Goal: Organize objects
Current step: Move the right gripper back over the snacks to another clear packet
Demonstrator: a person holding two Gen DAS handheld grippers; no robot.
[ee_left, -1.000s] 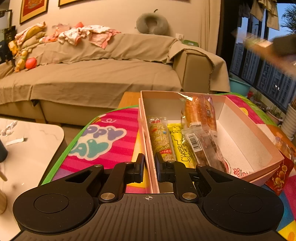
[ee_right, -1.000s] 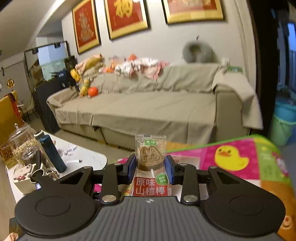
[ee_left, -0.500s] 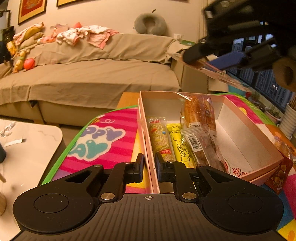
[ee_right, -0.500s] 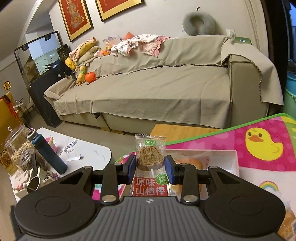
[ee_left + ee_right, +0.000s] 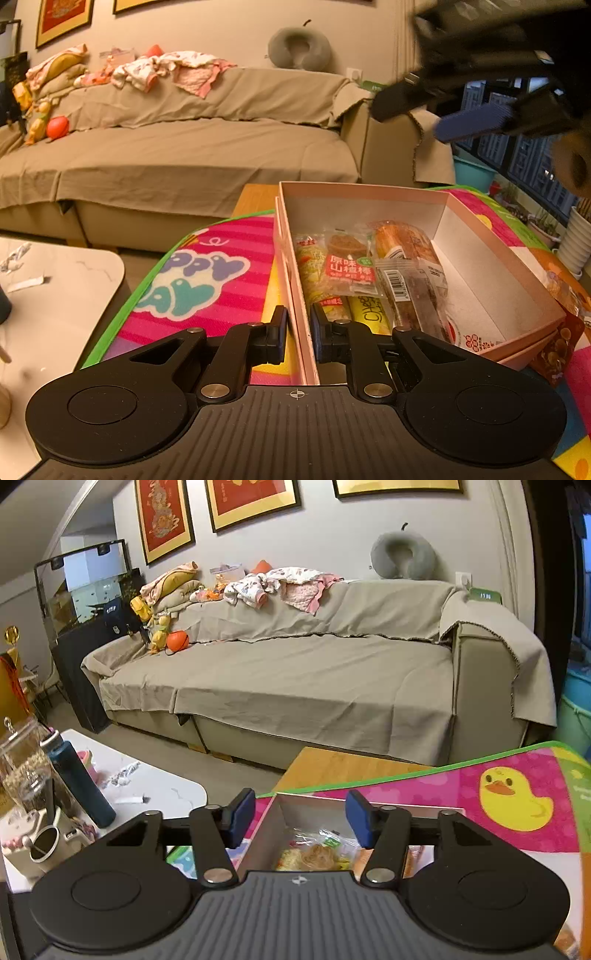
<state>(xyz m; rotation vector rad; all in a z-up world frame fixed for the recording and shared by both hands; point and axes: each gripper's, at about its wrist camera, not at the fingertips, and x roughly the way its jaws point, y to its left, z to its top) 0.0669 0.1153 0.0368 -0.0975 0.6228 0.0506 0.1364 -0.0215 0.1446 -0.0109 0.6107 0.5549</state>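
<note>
On mat (image 5: 221,273), left gripper (image 5: 298,334) pinches box (image 5: 480,280) wall; right gripper (image 5: 300,821) opening, empty.

A home living room: draped sofa (image 5: 314,679), framed pictures (image 5: 251,498), laundry (image 5: 280,585).

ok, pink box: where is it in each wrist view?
Left wrist: pink box fills centre-right; its near-left wall sits between the left gripper fingers.
Right wrist: only the far end of the pink box shows, bottom centre, below the opening right gripper, nothing between its fingers.
Shared landmark: grey neck pillow on the sofa back.
</note>
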